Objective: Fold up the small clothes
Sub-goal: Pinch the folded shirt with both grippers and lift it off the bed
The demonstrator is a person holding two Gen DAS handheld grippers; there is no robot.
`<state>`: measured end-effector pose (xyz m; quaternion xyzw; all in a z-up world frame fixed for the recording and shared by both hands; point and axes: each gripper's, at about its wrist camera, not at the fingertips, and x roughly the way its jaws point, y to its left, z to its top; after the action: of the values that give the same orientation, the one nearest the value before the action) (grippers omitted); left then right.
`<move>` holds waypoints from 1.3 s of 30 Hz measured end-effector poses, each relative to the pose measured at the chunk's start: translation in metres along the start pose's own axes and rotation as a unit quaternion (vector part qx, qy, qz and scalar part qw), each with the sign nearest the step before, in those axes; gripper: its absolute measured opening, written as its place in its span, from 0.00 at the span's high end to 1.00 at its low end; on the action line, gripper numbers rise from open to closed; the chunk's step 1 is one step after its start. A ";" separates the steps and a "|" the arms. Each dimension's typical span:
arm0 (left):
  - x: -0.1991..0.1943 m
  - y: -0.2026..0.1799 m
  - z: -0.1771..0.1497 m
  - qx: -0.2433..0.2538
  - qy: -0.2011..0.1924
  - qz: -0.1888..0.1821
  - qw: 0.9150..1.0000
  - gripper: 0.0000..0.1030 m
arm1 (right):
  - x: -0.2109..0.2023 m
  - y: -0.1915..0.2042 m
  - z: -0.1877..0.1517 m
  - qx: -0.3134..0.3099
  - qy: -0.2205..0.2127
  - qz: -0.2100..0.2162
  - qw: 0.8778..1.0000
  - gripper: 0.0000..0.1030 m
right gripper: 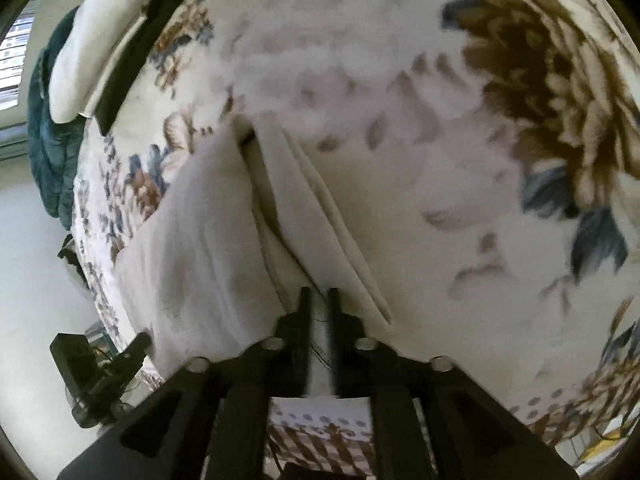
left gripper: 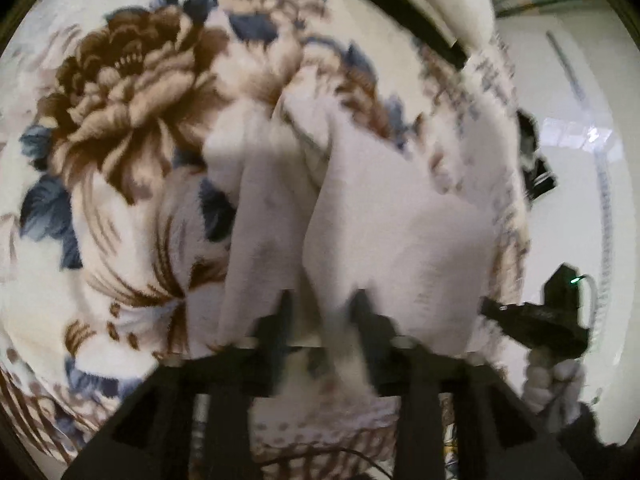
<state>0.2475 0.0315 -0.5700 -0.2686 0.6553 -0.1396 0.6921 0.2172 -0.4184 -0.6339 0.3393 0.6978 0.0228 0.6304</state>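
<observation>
White cotton garment (left gripper: 360,208) held up by both grippers over the floral fleece blanket (left gripper: 120,120) on the bed.

Left gripper (left gripper: 322,300) fingers pinch a bunched edge at 6 o'clock of its view; right gripper (right gripper: 319,296) fingers are clenched on a hem at 6 o'clock, with folds running toward 11 o'clock. Motion blur suggests quick movement: I judge the thin pinched edge could slip from either grip, or the loose layers could land creased and uneven.

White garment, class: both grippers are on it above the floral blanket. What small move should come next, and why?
Probably lower it onto the blanket and spread it flat: the garment hangs bunched from the left gripper and right gripper.
</observation>
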 end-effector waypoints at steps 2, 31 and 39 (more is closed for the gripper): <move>-0.013 0.002 0.002 -0.012 -0.022 -0.013 1.000 0.37 | -0.013 0.000 0.003 -0.007 -0.016 0.015 1.000 0.35; 0.045 0.029 0.045 0.009 0.022 0.007 1.000 0.36 | 0.072 0.024 0.057 -0.090 0.086 0.137 0.983 0.10; 0.055 0.029 0.050 -0.018 0.019 -0.016 1.000 0.37 | 0.080 0.037 0.055 -0.098 0.101 0.153 0.978 0.12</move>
<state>0.2979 0.0346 -0.6320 -0.2888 0.6661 -0.1441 0.6725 0.2853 -0.3716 -0.6977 0.3743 0.6923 0.2214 0.5759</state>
